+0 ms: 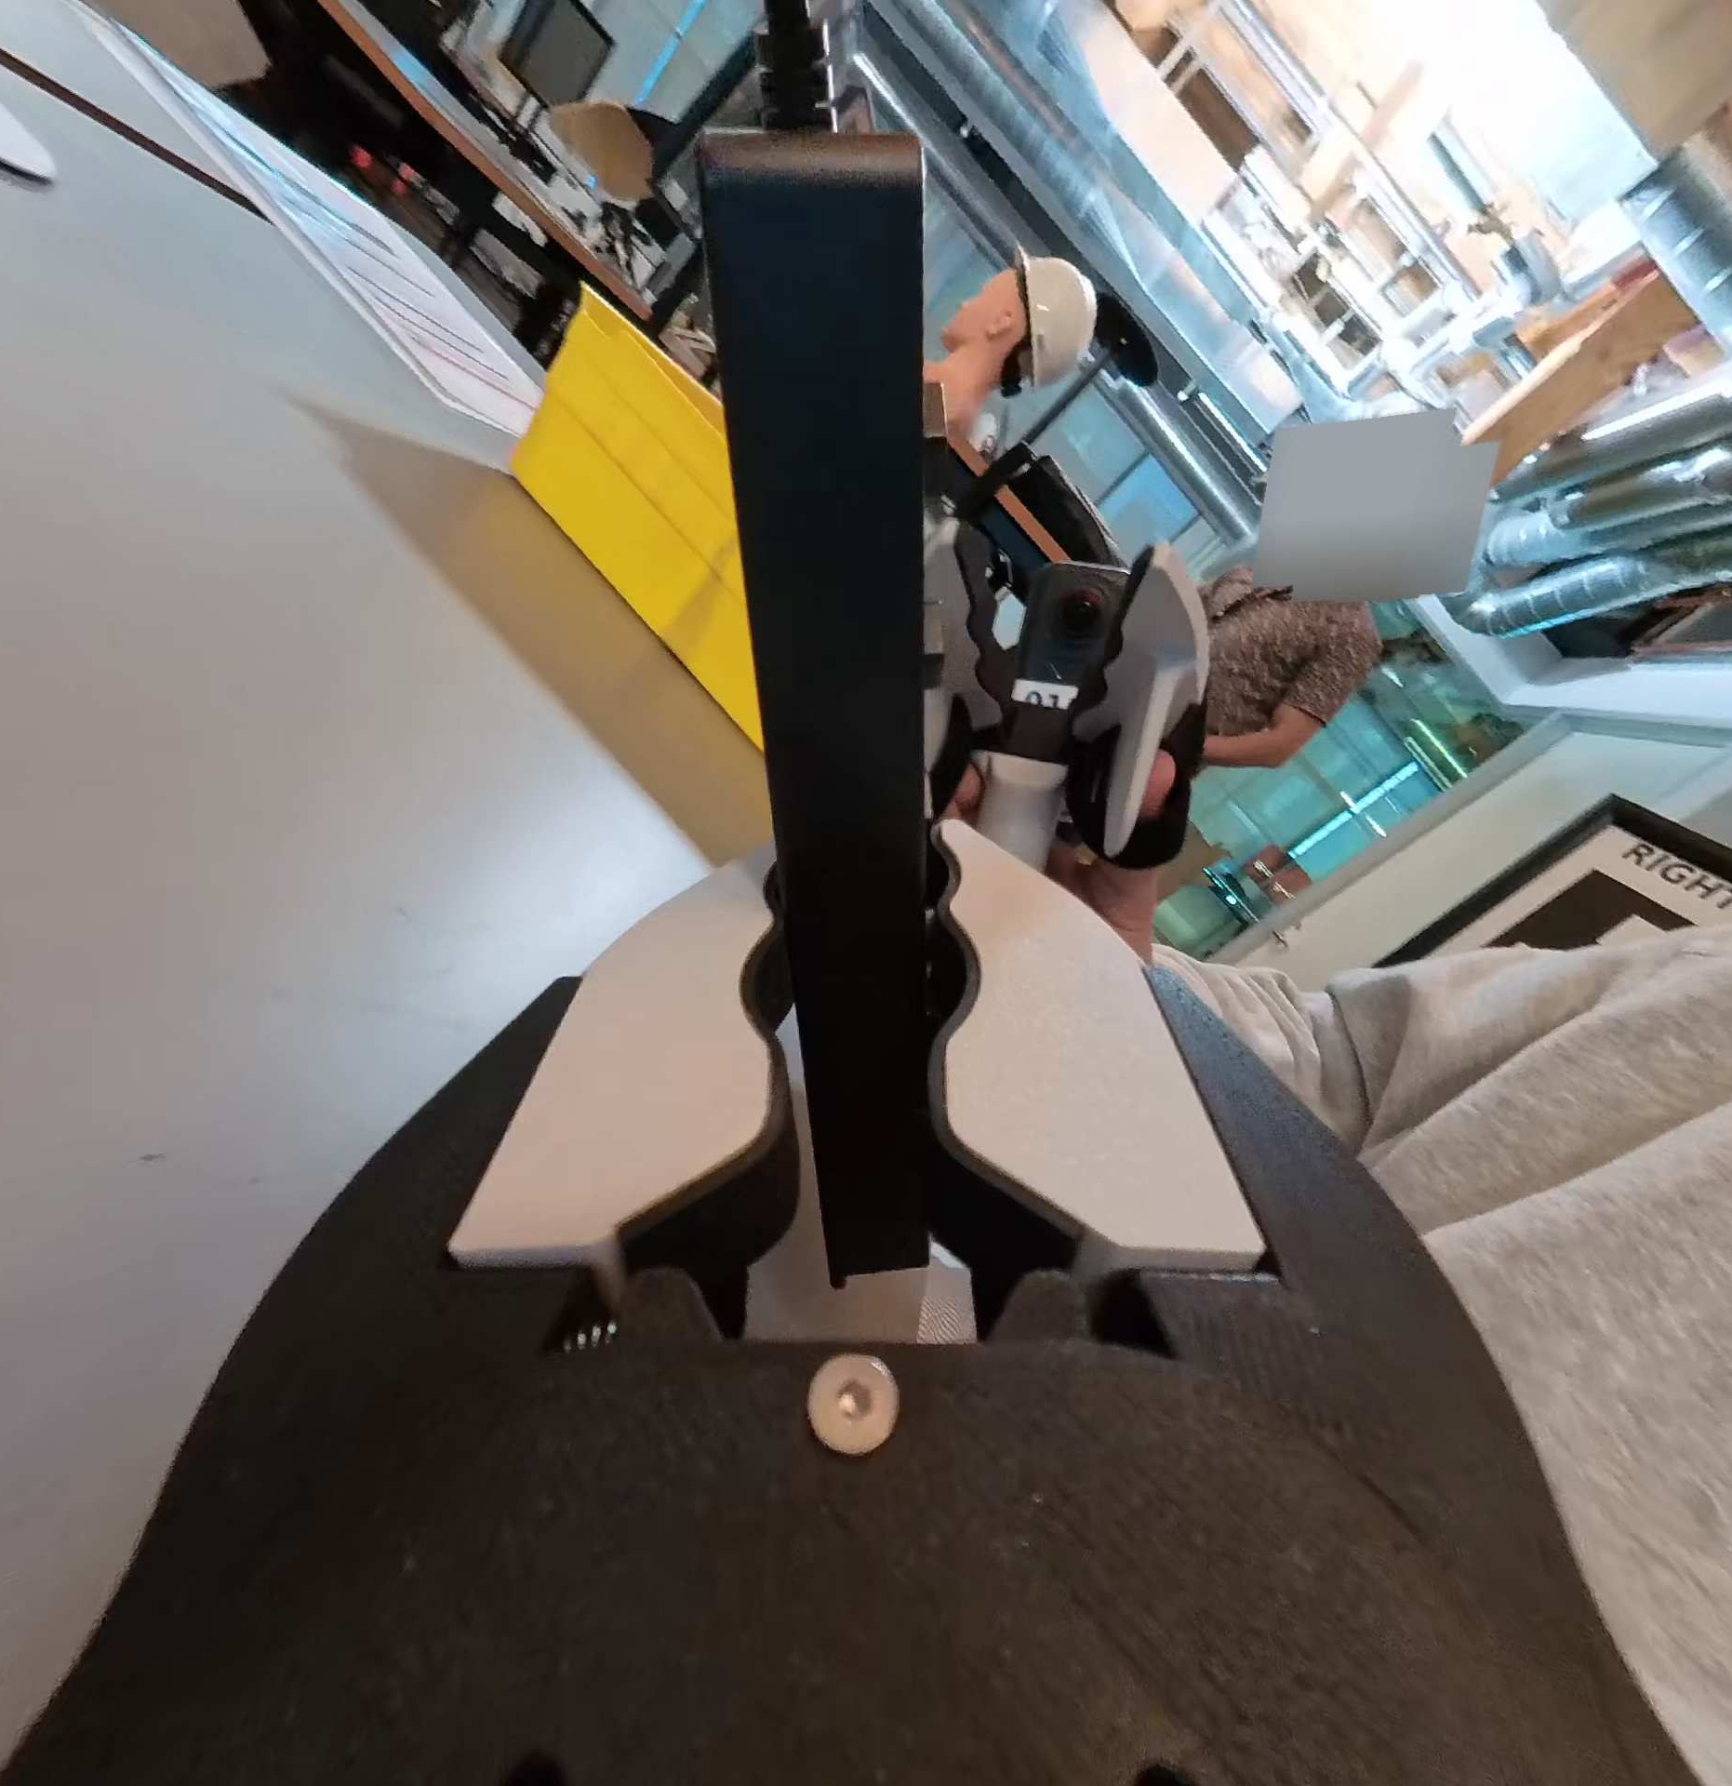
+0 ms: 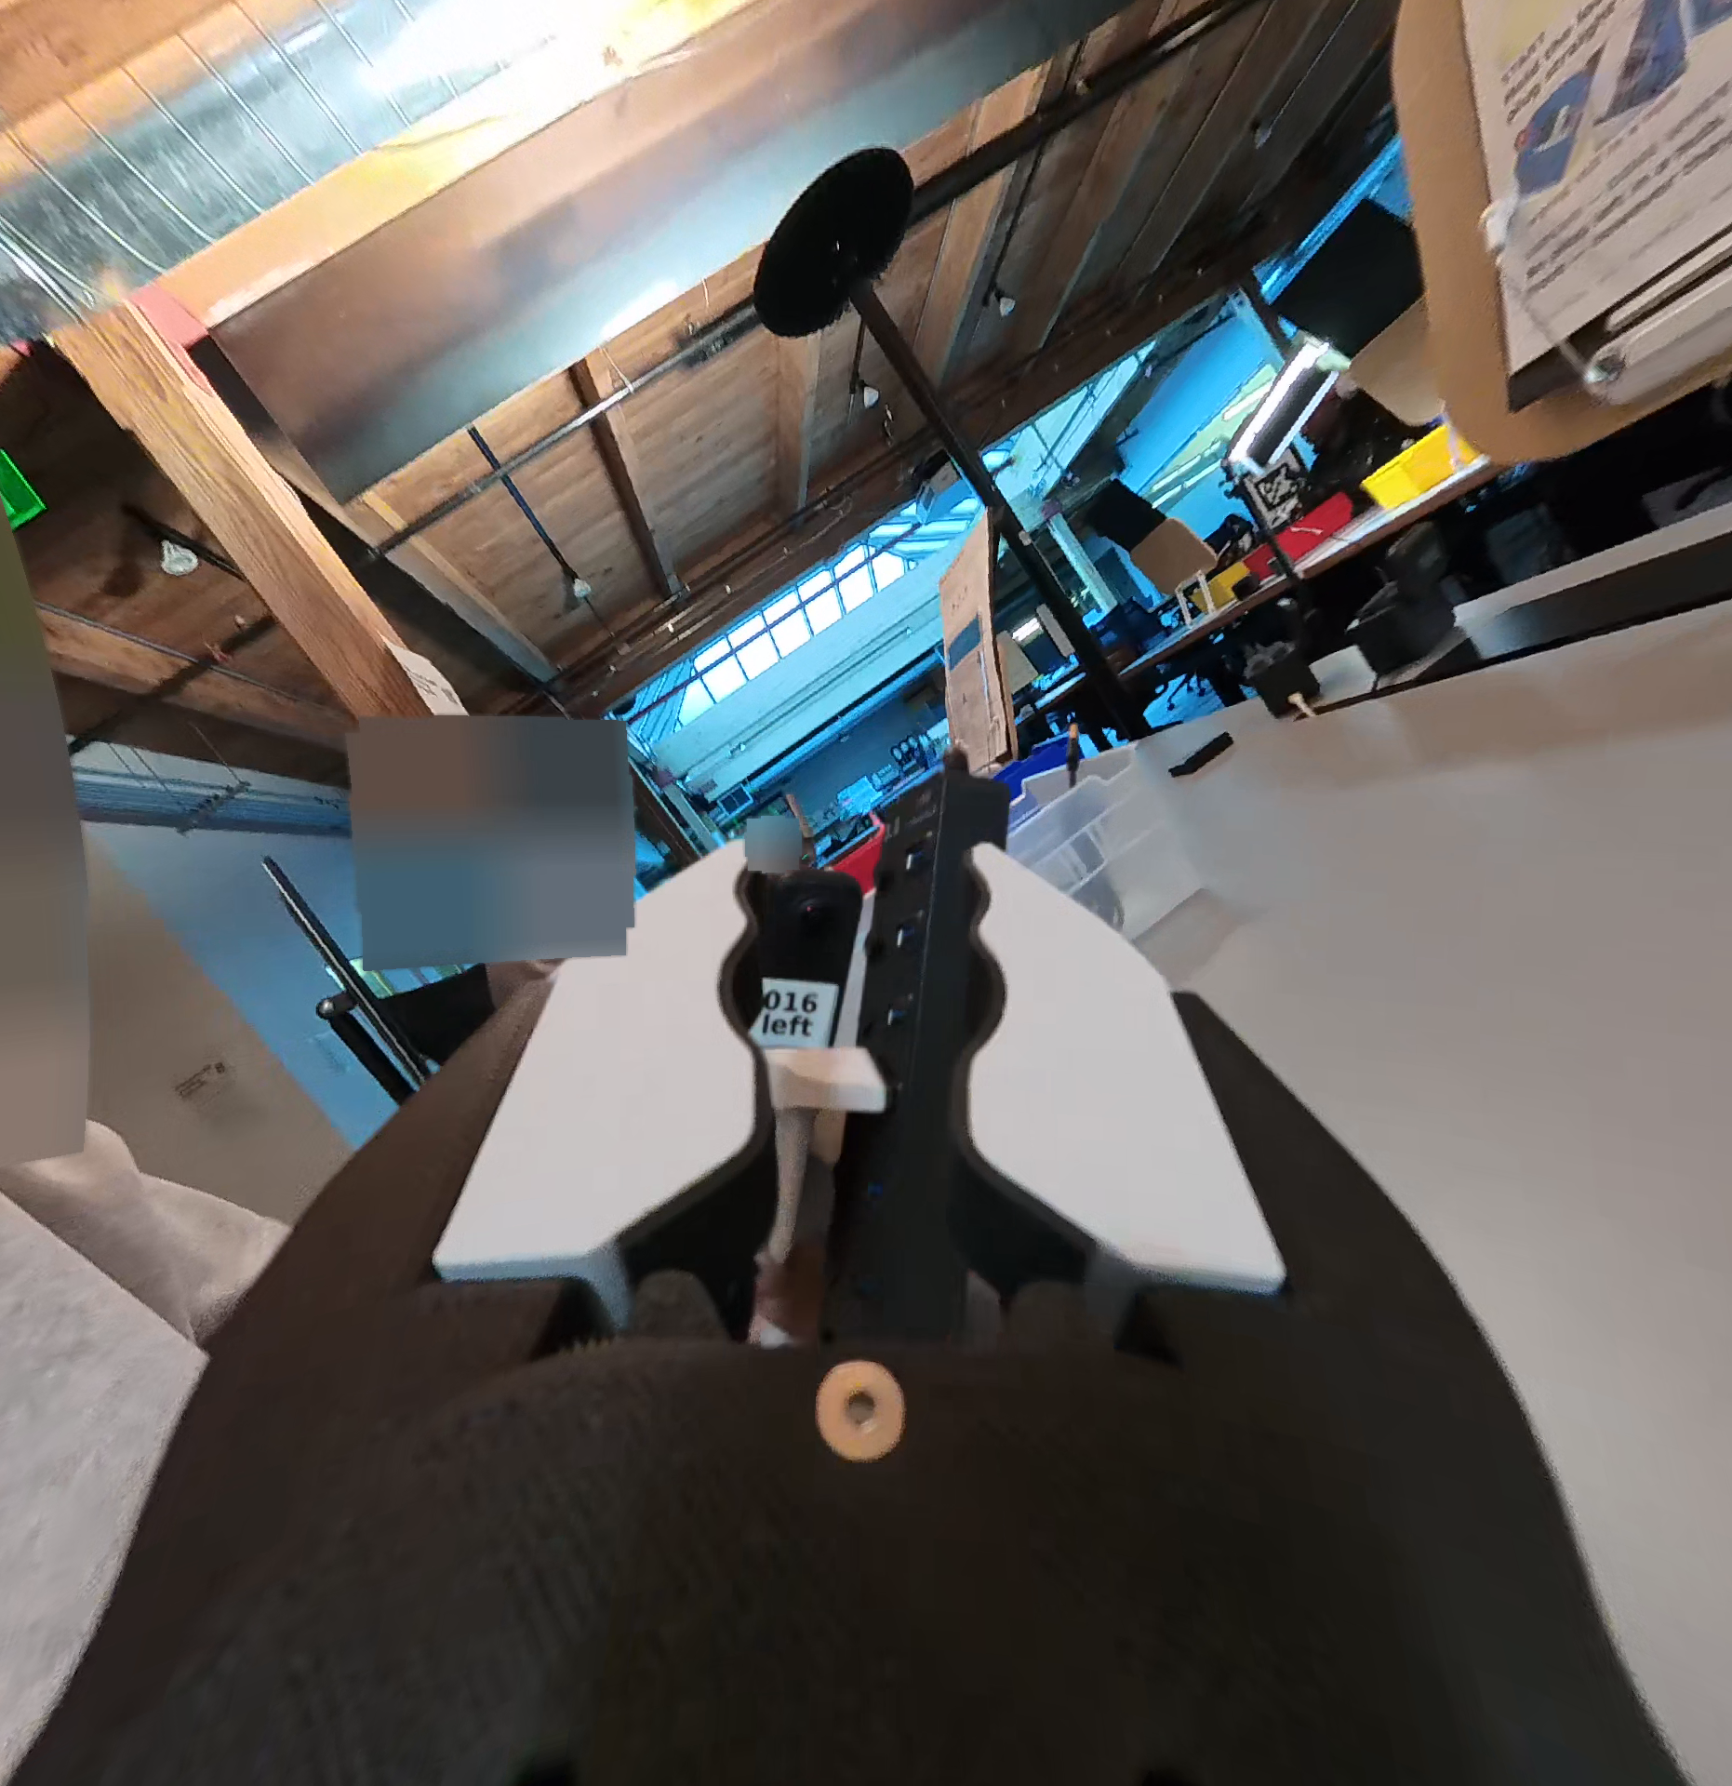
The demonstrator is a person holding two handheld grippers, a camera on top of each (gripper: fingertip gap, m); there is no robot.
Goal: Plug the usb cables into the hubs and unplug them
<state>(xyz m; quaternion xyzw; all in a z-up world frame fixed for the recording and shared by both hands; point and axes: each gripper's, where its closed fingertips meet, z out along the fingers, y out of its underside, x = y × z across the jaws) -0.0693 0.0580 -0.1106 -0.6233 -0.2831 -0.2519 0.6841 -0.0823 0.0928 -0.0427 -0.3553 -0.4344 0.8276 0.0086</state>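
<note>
My left gripper is shut on a long black USB hub, which stands edge-on between the white fingers and reaches far forward. A black cable leaves the hub's far end. Beyond the hub, the right gripper faces me in a hand, its fingers apart. In the right wrist view the hub shows its row of blue ports. It runs between the fingers of my right gripper, close against the right-hand finger, with a gap on the other side. I see no loose USB plug.
The white table carries yellow bins and papers. A grey sleeve is at the right. In the right wrist view there are a clear plastic bin, a small black object and a black stand. There is about 8 cm between the tips of the two grippers.
</note>
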